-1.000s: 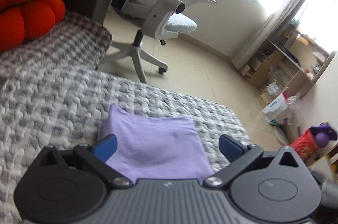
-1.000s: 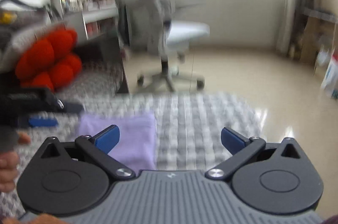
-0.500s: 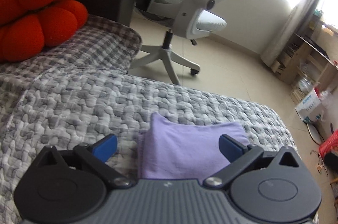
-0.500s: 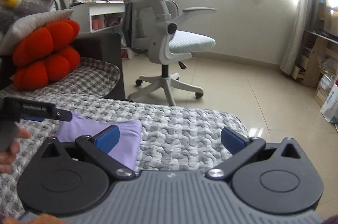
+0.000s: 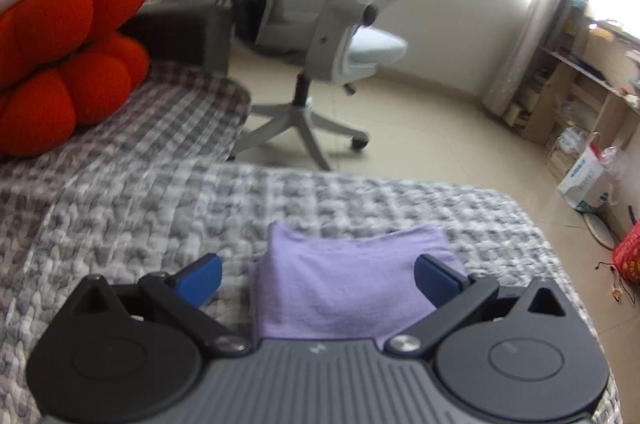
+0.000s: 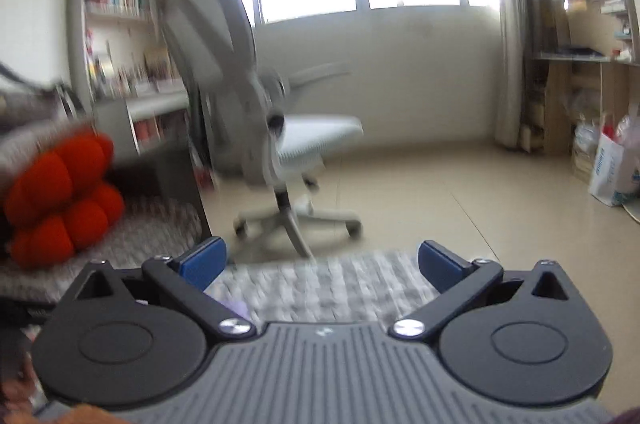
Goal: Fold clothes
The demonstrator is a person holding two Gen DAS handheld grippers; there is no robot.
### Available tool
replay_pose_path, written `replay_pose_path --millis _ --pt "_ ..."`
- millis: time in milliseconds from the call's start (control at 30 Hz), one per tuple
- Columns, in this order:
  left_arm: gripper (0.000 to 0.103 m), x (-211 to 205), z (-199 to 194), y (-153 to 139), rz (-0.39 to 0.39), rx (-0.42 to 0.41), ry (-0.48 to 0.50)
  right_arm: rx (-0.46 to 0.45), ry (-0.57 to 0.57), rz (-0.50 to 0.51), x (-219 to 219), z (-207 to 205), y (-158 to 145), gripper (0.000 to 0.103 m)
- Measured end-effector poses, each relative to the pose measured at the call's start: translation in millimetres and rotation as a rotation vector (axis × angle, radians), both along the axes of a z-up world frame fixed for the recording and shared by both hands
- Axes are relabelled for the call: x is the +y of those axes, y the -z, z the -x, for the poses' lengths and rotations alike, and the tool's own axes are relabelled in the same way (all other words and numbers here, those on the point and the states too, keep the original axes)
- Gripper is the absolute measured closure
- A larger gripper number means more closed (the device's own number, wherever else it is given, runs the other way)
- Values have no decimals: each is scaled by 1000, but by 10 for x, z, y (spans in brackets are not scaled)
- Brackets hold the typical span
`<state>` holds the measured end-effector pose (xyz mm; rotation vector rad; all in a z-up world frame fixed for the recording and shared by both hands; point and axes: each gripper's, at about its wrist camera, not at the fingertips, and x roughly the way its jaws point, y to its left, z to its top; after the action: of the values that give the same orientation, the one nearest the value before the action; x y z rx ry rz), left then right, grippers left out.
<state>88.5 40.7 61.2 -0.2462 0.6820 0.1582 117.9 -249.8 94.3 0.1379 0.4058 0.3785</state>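
From my left gripper I look down on the folded lilac garment, which lies flat on the grey-and-white textured bedspread near the bed's front edge. My jaws on this side are spread wide and hold nothing; the blue pads stand on either side of the cloth, the right pad over its right edge and the left pad over bare bedspread just beside its left edge. I cannot tell from here whether the pads touch the fabric or hover above it. The garment's near part is hidden behind the gripper body. To the upper left a bright orange lobed cushion sits on a checked grey cover, and beyond the bed a white office chair stands on the pale tiled floor, with wooden shelves along the right wall. From my right gripper the picture is smeared with blur. Those jaws are also spread wide and empty, held above the far strip of the bedspread. Only a small sliver of the lilac garment peeks out beside the left linkage, low in the view. The same cushion and chair show ahead, a bookshelf behind them, and a white bag on the floor to the right. Part of a hand is at the bottom left corner.
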Motion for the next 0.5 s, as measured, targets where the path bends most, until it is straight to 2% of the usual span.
replay_pose_path --millis 133,267,367,500 --pt "1 171 -106 182 64 85 -20 131 -5 -111 -81 -184 127 0" --pt "1 215 -96 241 59 117 -49 99 3 -143 -104 -150 60 0" --pt "1 216 -87 293 66 138 -81 150 -34 -126 -19 -202 113 0" --pt "1 210 -65 364 70 168 -133 189 -97 -47 104 -205 167 0"
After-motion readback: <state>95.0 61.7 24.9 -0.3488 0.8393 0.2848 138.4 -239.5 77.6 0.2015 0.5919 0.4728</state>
